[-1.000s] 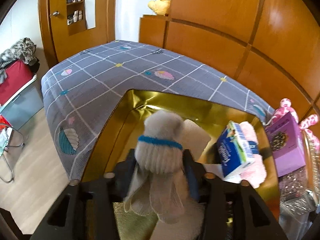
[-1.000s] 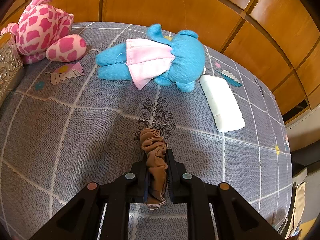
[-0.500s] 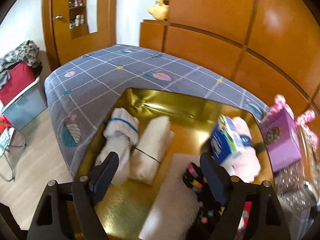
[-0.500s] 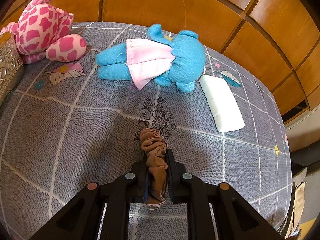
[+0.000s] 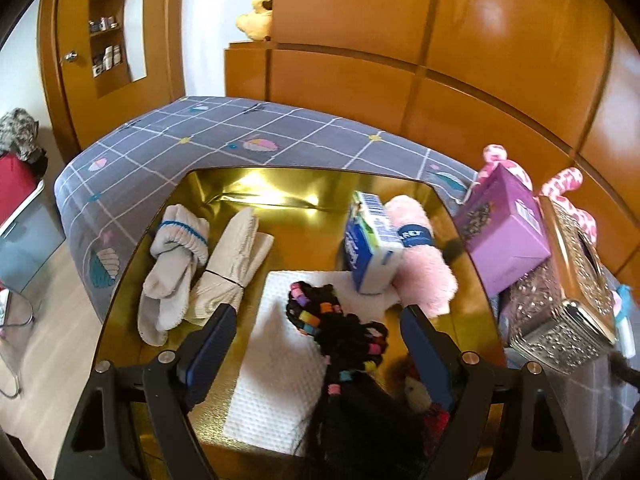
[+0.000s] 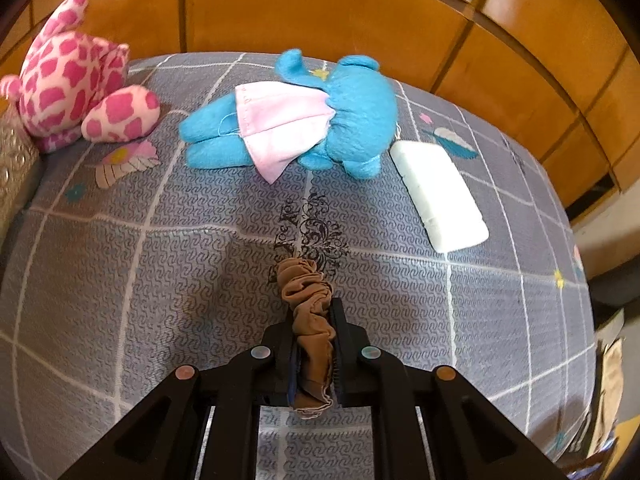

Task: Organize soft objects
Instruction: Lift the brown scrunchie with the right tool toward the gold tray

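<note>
In the left wrist view, the left hand-held gripper (image 5: 316, 344) stands wide, its jaws having just been opening, with nothing pressed between its blue pads. Under it lies a gold tray (image 5: 280, 188) that fills the middle of the frame and rests on a bed with a grey checked cover (image 5: 168, 136). At the tray's left side lies a white sock bundle with a blue band (image 5: 174, 256), and touching it on the right is a rolled cream sock pair (image 5: 232, 268) tied with a thin dark band. A white textured cloth (image 5: 276, 364) covers the tray's lower centre, and a black braided hairpiece with coloured beads (image 5: 336, 328) lies on it, between the two gripper fingers but untouched by them. Right of centre stands a blue and white carton (image 5: 372, 248), tilted, beside a pink fluffy roll (image 5: 424, 264). Beyond the tray's right edge are a purple box (image 5: 504, 232) and a silver glittery tissue box (image 5: 568, 304).

In the right wrist view, the right hand-held gripper (image 6: 314, 316) is clamped narrow on a bunched brown stocking (image 6: 308, 304) in the lower centre of the frame, above the bed cover. Further up the frame lies a blue plush toy (image 6: 356, 108) with a pink face mask (image 6: 284, 124) across it. A pink-spotted plush toy (image 6: 76, 84) sits at the upper left, and a white flat pack (image 6: 438, 196) lies at the right.
</note>
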Motion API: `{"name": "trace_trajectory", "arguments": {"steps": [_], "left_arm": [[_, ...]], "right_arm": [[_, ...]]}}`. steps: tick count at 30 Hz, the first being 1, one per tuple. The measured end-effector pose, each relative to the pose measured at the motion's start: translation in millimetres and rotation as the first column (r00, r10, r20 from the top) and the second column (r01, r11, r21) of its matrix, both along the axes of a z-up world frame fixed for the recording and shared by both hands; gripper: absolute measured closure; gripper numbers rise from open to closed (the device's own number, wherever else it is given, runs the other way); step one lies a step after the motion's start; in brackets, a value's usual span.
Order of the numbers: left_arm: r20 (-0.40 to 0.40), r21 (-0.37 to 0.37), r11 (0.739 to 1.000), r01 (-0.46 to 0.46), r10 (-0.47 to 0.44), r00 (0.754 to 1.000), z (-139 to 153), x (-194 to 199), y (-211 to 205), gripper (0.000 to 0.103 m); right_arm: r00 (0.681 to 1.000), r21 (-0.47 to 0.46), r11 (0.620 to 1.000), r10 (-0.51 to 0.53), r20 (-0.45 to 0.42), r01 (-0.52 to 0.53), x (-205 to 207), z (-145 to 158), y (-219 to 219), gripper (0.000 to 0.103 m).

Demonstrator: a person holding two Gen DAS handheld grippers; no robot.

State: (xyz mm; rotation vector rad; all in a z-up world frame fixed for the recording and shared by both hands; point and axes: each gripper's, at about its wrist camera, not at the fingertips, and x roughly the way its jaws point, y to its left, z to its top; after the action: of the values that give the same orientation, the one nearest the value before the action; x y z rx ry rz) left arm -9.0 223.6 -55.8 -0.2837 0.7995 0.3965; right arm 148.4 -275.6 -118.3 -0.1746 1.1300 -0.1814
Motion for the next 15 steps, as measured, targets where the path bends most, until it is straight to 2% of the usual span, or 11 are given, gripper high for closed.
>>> {"name": "trace_trajectory", "arguments": {"steps": [6,11,15], "left_arm": [[0.008,-0.008,1.000,0.013,-0.013,1.000,2,-4,-4,0.019],[0.012,-0.012,1.000,0.011,-0.011,1.000,2,-7,-2,0.019],[0.016,-0.019,1.000,0.004,-0.004,1.000,3,-9,0,0.018]], "right_arm": [[0.999,0.122,0.992,-0.002,0.032,-0.002,-2,14,7,0.092],[0.990,0.193,0.978,0.055,0.130,-0.080,-7,44,33,0.092],[0.968,0.244,0.954,0.120,0.221,-0.174,-15,75,63,0.092]]}}
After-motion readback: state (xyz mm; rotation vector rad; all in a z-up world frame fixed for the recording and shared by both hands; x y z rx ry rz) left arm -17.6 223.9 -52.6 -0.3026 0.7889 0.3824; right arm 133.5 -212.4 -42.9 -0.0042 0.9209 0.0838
